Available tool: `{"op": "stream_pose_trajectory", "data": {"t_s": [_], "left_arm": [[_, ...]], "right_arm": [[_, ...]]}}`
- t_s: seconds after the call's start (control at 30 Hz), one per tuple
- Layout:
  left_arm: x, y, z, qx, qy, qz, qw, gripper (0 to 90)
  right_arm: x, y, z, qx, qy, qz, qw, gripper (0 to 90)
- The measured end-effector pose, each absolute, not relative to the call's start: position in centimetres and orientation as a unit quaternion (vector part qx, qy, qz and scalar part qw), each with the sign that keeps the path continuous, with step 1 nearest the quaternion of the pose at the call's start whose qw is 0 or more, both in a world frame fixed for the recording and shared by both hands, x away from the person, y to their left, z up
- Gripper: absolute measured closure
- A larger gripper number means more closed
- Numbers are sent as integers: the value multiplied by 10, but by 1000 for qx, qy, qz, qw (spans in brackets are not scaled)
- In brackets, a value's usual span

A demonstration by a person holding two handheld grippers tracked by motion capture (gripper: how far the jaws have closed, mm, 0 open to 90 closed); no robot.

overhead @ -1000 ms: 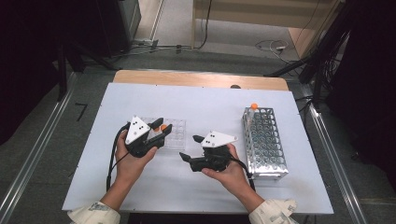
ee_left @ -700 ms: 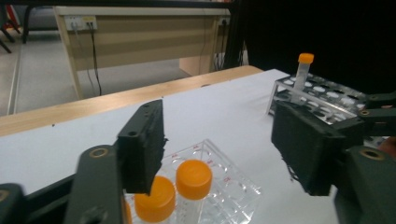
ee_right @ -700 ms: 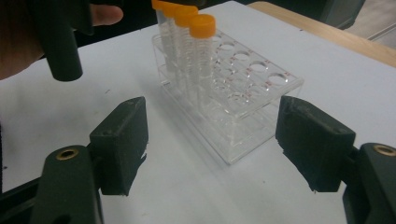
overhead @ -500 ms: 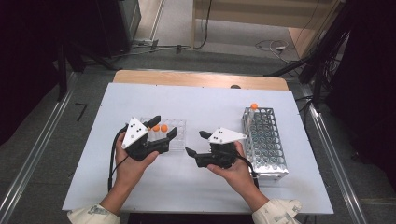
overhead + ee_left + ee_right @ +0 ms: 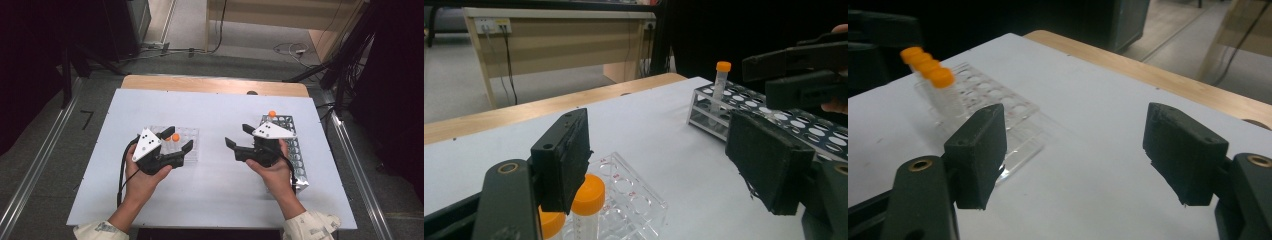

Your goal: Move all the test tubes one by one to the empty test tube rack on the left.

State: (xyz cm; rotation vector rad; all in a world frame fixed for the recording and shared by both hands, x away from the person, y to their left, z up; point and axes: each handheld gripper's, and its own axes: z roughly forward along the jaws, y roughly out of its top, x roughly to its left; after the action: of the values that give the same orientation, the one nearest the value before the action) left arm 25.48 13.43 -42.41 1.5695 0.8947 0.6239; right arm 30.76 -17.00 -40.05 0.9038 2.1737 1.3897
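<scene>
L tongs [image 5: 177, 139] wide, empty — over clear rack [image 5: 187, 136] w/ orange-capped tubes [image 5: 175, 137]. R tongs [image 5: 239, 136] wide, empty, above bare counter [image 5: 220, 110].

free: bare table [image 5: 215, 120] between and beyond the grippers | left: clear rack [image 5: 187, 142] with orange-capped tubes [image 5: 175, 137] blocks the way | right: metal rack [image 5: 292, 150], one tube [image 5: 272, 114] upright at its far end

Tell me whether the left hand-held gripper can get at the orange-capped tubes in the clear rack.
Probably yes: the left hand-held gripper is open beside the orange-capped tubes, with nothing between.
</scene>
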Motion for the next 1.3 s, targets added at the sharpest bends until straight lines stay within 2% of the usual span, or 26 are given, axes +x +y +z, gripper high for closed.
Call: {"op": "stream_pose_trajectory", "data": {"t_s": [0.33,0.5,0.77,0.93,1.3], "left_arm": [[255,131,-426,672,382,269,575,271],[255,131,-426,671,386,272,572,238],[257,136,-425,662,404,268,571,219],[257,134,-426,665,403,267,569,219],[258,132,-427,666,402,265,570,220]], "right_arm": [[332,-206,-402,377,760,481,220,241],[341,-221,-405,401,751,472,230,241],[354,-243,-407,438,733,447,266,242],[362,-251,-412,455,729,424,284,242],[380,-258,-425,481,727,399,285,264]]}}
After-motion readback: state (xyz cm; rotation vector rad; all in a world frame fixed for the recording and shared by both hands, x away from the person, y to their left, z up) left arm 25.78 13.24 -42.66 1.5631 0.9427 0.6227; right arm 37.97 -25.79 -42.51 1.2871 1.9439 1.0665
